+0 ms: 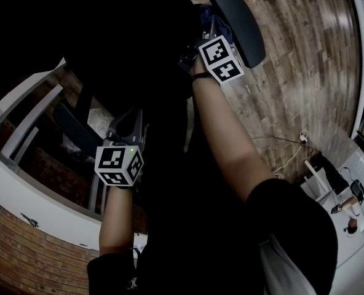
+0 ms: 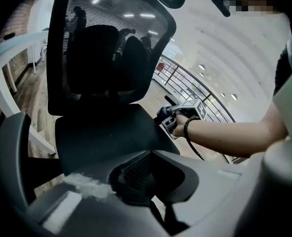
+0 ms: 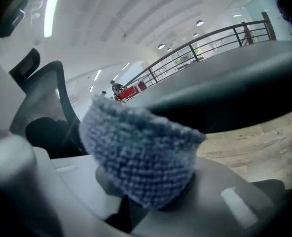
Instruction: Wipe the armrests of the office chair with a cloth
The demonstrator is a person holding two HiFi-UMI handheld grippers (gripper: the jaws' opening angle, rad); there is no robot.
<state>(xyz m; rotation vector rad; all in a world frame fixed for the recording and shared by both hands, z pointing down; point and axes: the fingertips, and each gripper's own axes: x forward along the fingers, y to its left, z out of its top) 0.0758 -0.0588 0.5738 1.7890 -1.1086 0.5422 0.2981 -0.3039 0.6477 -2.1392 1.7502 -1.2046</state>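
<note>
The black office chair [image 2: 106,132] has a mesh back and a dark seat. Its right armrest [image 1: 237,23] shows at the top of the head view. My right gripper [image 1: 203,32] is shut on a blue-grey knitted cloth [image 3: 141,157] and holds it against the inner side of that armrest [image 3: 225,93]. Across the seat, the left gripper view shows the right gripper [image 2: 173,116] with the hand on it. My left gripper [image 1: 128,128] hovers by the left armrest [image 1: 77,131], its jaws shut with nothing between them. The left armrest [image 2: 10,152] curves past at the left.
Wooden plank floor [image 1: 305,60] lies beyond the chair, with a white cable [image 1: 289,158] on it. A white desk edge [image 1: 28,195] and brick wall [image 1: 22,257] are at the left. A metal railing [image 3: 210,38] runs behind. Another person [image 1: 351,223] sits at lower right.
</note>
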